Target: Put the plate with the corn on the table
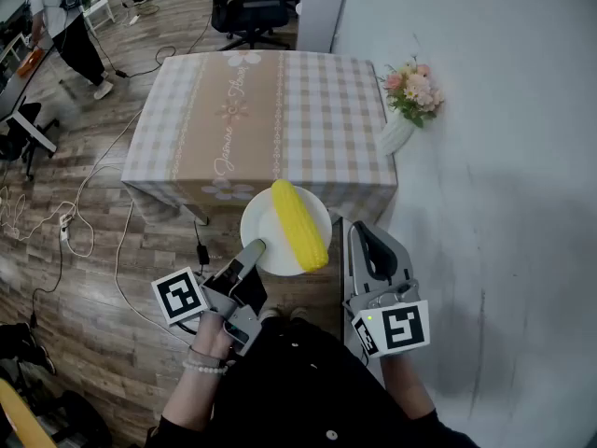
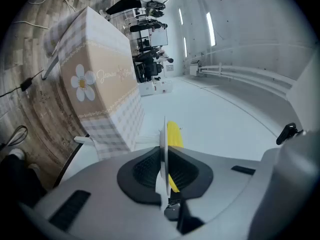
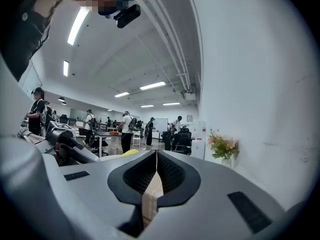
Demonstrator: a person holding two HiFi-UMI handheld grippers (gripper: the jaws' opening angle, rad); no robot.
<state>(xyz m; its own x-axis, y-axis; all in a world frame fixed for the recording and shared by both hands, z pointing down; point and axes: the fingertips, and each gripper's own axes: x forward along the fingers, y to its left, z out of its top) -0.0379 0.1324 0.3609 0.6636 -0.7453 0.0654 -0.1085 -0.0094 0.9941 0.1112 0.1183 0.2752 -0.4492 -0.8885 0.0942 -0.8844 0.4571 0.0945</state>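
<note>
The white plate (image 1: 265,224) is held in the air, short of the table's near side. The yellow corn (image 1: 299,224) lies lengthwise across it, with its near end reaching the rim. The left gripper (image 1: 254,248) is clamped on the plate's near-left rim. In the left gripper view the plate stands edge-on as a thin white line between the two dark pads (the corn shows just behind it).

The right gripper (image 1: 362,233) hangs just beside the plate's right rim. Its jaws are pressed together and there is nothing between them.

Beyond the plate stands the table (image 1: 252,110). It is covered to its sides by a cloth of beige and white checks, with a plain beige band and a daisy print down the middle. At the table's far-right corner, against the white wall (image 1: 504,157), a white vase of flowers (image 1: 408,101) holds pink and cream blooms.

Under and left of the table is a wooden floor (image 1: 84,287), where loose cables (image 1: 56,227) trail. Black office chairs (image 1: 247,7) stand past the table's far edge. A person (image 1: 65,26) stands at the far left of the room.
</note>
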